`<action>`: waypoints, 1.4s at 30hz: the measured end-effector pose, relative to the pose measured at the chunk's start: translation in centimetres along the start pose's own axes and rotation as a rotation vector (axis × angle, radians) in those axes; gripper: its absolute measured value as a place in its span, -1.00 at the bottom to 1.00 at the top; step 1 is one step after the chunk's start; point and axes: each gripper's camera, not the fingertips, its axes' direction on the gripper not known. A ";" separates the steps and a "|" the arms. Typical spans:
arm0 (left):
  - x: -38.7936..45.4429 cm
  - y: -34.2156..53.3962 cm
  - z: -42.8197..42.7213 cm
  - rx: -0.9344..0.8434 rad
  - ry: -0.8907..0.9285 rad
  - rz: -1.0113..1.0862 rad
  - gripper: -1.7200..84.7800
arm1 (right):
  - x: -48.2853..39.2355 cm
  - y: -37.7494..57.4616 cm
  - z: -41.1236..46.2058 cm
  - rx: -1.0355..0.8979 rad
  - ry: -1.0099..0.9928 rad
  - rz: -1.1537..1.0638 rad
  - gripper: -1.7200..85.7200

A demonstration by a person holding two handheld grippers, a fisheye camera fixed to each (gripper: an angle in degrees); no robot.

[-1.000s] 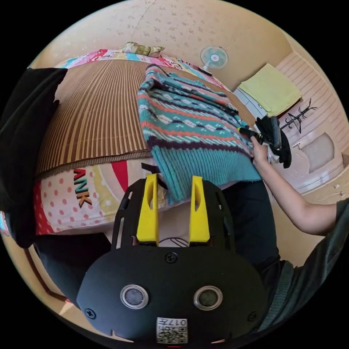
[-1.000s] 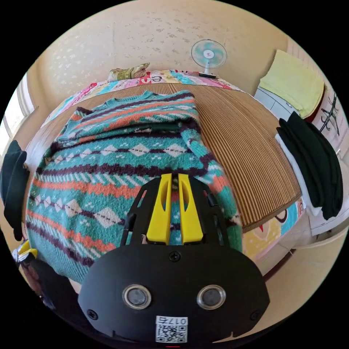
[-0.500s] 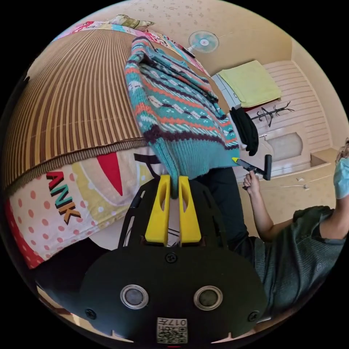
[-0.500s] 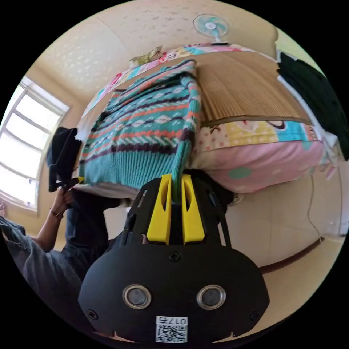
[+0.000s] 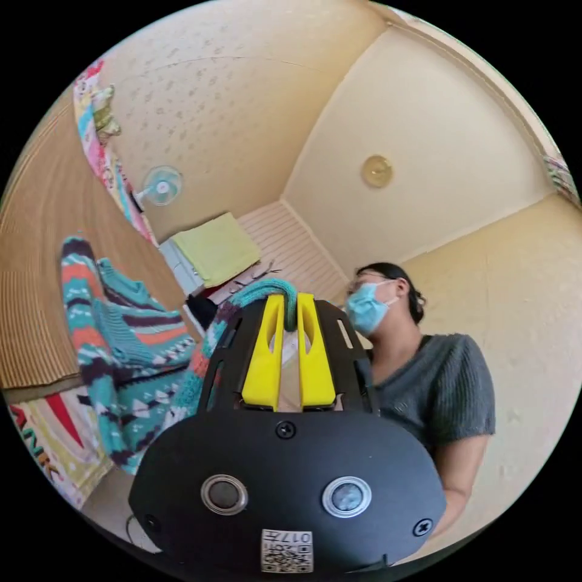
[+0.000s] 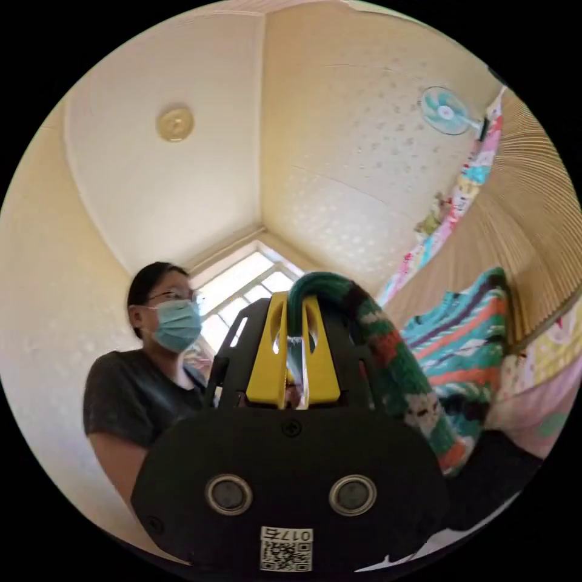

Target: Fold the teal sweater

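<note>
Draping: the teal sweater (image 5: 115,339) is hanging from the bed's edge up to both grippers, its body lying partly on the striped mat (image 5: 36,291) and partly falling over the mattress side
Bed: the striped mat is covering the top, with a patterned sheet (image 5: 42,436) showing along the side below it
Person: a person (image 5: 424,388) in a grey knitted top is standing just behind the grippers, seen in both views
Sweater in right gripper view: the teal sweater (image 6: 461,351) is trailing from the mat (image 6: 533,242) in a thick roll that is arching over the jaw tips
Left gripper (image 5: 290,309): its yellow jaws are standing nearly closed, pinching a teal ribbed edge of the sweater that is curving over their tips
Right gripper (image 6: 295,309): its jaws are standing a narrow gap apart, clamping a fold of the ribbed edge that is running down between them
Fan: a small fan (image 5: 160,185) is sitting at the far end of the bed against the wall
</note>
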 end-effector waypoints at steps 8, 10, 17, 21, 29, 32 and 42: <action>-1.8 -10.4 6.2 0.081 -0.419 0.058 -0.86 | 2.2 -8.6 9.0 0.056 0.622 0.003 -0.91; -3.5 -13.1 7.8 0.060 -0.518 0.019 -0.86 | 4.1 -9.9 11.1 0.059 0.699 -0.007 -0.90; -8.0 -14.0 9.6 -0.042 -0.657 0.071 -0.68 | 16.0 -10.4 16.8 -0.177 0.770 0.168 -0.57; -4.9 -9.4 6.7 -0.007 -0.815 0.051 -0.59 | 13.5 -8.1 17.4 -0.179 0.830 0.081 -0.50; -6.1 1.5 5.3 -0.088 -1.020 -0.281 -0.42 | 4.0 3.5 26.4 -0.446 0.835 -0.374 -0.56; -7.7 3.4 5.8 -0.033 -0.813 -0.335 -0.56 | 3.7 6.9 30.0 -0.541 0.791 -0.399 -0.57; -10.6 6.1 5.3 0.222 -0.128 -0.434 -0.81 | 8.0 15.3 41.8 -0.929 0.819 -0.494 -0.55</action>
